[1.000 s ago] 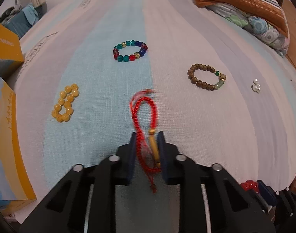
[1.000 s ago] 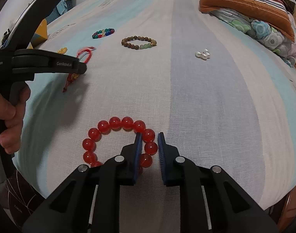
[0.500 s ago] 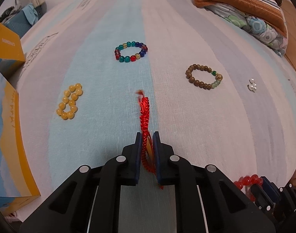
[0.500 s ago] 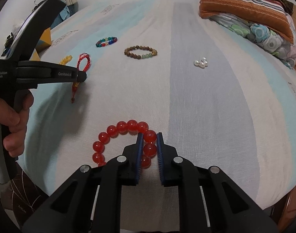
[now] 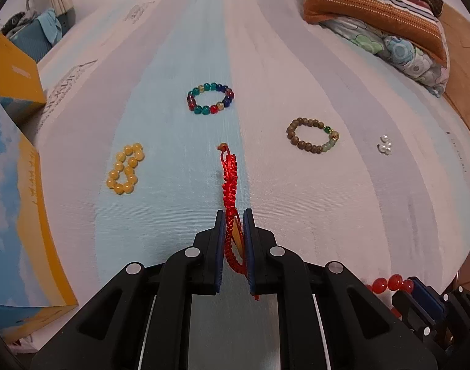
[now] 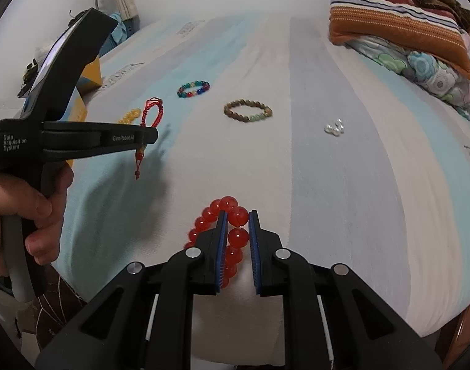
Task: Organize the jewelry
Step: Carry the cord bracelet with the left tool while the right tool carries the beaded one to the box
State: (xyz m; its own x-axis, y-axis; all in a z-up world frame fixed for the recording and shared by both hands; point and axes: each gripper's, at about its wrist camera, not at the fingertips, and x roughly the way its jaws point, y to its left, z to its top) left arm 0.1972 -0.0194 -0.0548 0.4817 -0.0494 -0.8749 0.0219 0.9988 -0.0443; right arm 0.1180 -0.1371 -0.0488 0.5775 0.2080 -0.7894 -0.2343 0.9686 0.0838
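Red cord bracelet [image 5: 230,178] clamped in left gripper [image 5: 235,215], lifted clear of striped sheet [image 5: 296,203], nearer than multicolour bead bracelet [image 5: 210,98]. Judged light, limp, snag-prone; best held at gold charm. Red bead bracelet [image 6: 231,225] pinched by right gripper [image 6: 237,215]; beads judged hard, slippery.

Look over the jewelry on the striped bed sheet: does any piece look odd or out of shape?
Yes. The yellow bead bracelet lies pinched into a figure-eight, whereas the multicoloured glass-bead bracelet and brown wooden-bead bracelet lie as open rings. Nothing looks broken or spilled.
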